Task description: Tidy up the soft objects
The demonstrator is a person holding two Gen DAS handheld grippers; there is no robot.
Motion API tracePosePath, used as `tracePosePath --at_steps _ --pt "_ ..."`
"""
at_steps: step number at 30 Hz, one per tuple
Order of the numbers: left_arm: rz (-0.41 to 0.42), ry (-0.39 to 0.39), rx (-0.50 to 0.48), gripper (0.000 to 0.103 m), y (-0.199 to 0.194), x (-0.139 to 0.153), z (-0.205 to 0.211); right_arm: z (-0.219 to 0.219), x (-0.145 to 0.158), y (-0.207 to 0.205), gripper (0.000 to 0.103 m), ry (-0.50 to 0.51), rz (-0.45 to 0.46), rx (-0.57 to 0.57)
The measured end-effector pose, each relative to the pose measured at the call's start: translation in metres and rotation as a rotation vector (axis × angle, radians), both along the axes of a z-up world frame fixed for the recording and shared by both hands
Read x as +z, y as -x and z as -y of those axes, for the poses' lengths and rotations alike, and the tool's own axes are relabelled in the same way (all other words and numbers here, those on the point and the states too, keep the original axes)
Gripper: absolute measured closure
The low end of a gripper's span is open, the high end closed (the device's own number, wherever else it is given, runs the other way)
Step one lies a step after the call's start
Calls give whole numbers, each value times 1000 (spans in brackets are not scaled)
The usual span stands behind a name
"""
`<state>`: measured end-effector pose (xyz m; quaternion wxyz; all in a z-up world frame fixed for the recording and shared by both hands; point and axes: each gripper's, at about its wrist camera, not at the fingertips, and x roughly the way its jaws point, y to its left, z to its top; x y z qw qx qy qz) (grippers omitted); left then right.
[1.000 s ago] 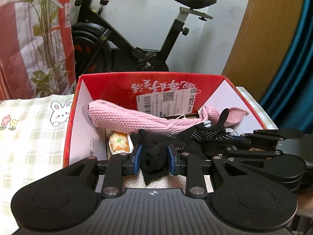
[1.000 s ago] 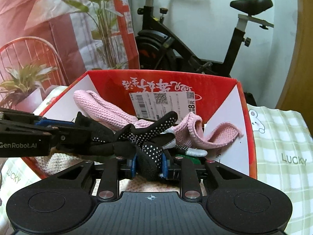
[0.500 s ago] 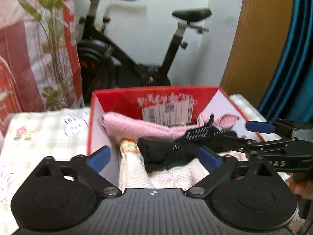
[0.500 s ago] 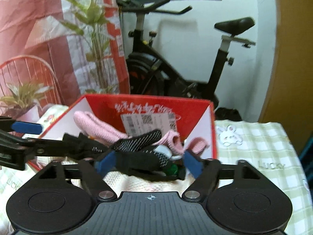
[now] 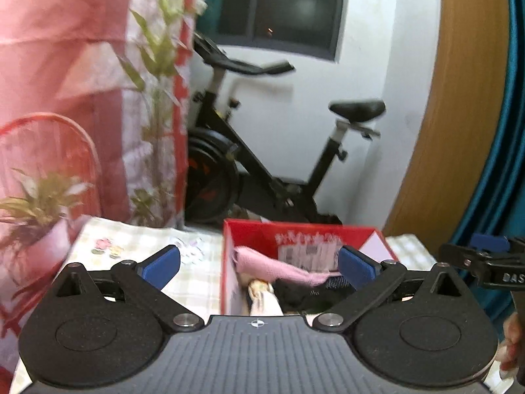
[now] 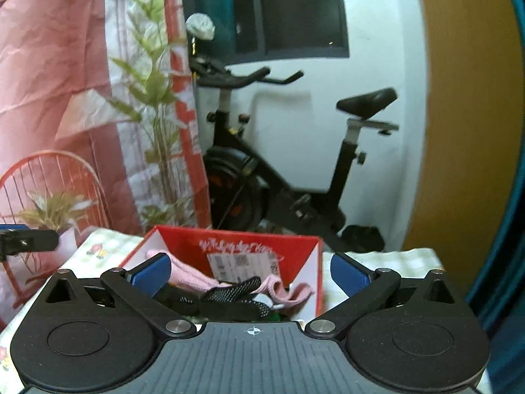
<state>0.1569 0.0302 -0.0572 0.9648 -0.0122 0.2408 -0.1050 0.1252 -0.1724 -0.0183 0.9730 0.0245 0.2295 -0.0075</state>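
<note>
A red cardboard box (image 5: pixel 249 234) (image 6: pixel 183 241) stands on a checked cloth. It holds a pink knitted cloth (image 5: pixel 269 264) (image 6: pixel 193 274), a black dotted glove (image 6: pixel 229 294) (image 5: pixel 295 292) and a printed soft item (image 5: pixel 262 295). My left gripper (image 5: pixel 259 264) hovers above and in front of the box, jaws opening wide, with nothing between the pads. My right gripper (image 6: pixel 250 272) does the same beside it, jaws also opening and bare. The right gripper's tip (image 5: pixel 485 252) shows at the edge of the left wrist view, and the left gripper's tip (image 6: pixel 26 239) shows in the right wrist view.
An exercise bike (image 5: pixel 262 177) (image 6: pixel 279 193) stands behind the table against a white wall. A pink curtain (image 5: pixel 65 98) with a plant print hangs at the left. A wooden door (image 5: pixel 459 131) and a blue curtain are at the right. The checked cloth (image 5: pixel 137 246) spreads around the box.
Both grippers were shut on the black glove over the box. They opened, let it go, then rose and drew back. The glove now lies in the box.
</note>
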Motion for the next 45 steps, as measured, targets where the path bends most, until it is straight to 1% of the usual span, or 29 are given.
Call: tracePosePath --at_steps 2,6,8,13,15,17,19,23,28,31,45 --pt "17 -3 9 0 14 12 -3 -5 14 16 0 2 24 -15" --pt "62 26 -20 0 45 35 -10 -11 37 48 0 -22 59 -34" --pt "96 11 -9 0 64 43 -11 -14 48 65 0 -28 83 -48" --pt "143 -31 23 0 101 64 -8 -24 69 104 0 -28 112 -58" --pt "160 -52 56 0 114 70 -6 -28 75 118 0 -27 126 -57" --pt "166 -55 76 0 122 74 -5 -30 79 131 0 -29 142 -48" --pt "157 -54 77 0 124 78 -4 -31 82 143 0 -29 145 -49" --pt "164 -80 91 0 127 81 -3 -34 86 152 0 -20 140 -45" --pt "164 -95 97 0 133 80 0 -31 89 156 0 -46 138 -54" --pt "162 -109 98 0 131 79 1 -29 90 157 0 -40 136 -71" --pt "134 -103 90 0 129 76 -4 -24 83 154 0 6 108 -132"
